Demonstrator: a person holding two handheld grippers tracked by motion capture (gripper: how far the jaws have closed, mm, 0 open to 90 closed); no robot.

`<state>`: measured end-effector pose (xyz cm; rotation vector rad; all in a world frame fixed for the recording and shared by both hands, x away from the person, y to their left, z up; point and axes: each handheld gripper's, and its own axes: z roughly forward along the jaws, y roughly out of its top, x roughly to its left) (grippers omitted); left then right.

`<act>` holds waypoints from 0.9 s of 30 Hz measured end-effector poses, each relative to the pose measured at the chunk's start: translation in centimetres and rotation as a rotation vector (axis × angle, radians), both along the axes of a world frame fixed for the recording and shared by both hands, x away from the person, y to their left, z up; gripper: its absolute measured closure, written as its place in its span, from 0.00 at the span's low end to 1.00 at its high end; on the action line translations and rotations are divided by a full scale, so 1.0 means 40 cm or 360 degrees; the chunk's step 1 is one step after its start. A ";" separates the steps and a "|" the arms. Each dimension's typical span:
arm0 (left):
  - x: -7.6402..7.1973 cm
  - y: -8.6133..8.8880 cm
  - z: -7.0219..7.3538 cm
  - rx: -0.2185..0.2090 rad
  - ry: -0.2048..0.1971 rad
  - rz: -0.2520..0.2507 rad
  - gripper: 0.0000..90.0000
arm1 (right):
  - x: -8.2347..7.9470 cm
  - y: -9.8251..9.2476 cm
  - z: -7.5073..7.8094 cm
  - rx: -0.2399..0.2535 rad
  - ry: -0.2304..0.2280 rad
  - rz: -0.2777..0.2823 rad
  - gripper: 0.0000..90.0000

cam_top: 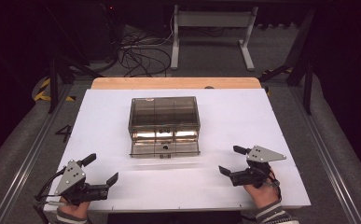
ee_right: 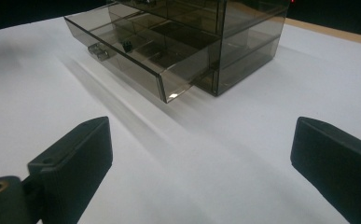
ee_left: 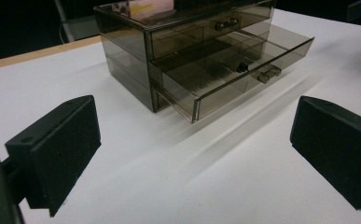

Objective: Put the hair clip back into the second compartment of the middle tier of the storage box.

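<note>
Both grippers (cam_top: 102, 169) (cam_top: 230, 159) open nr drawer box (cam_top: 163, 119)

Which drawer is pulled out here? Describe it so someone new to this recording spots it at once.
On the white table, a smoky transparent drawer cabinet stands near the middle. The open drawer is its lowest one, pulled out toward the person across the cabinet's full width. Unlike the shut drawers above it, it juts out, with dividers visible inside and a small dark piece in it by the front handle.

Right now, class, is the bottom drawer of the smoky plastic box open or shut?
Open: the bottom drawer juts out from the box front.
</note>
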<state>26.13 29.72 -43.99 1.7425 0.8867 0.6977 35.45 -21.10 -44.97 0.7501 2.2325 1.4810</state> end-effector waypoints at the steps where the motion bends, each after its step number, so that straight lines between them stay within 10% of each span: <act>1: 0.001 0.000 -0.001 0.0010 -0.0002 -0.0005 0.02 | 0.000 -0.002 -0.003 -0.0003 0.0004 -0.0003 0.06; 27: 0.004 0.001 -0.006 0.0013 -0.0007 0.0009 0.02 | -0.006 -0.021 -0.036 0.0000 0.0023 -0.0040 0.06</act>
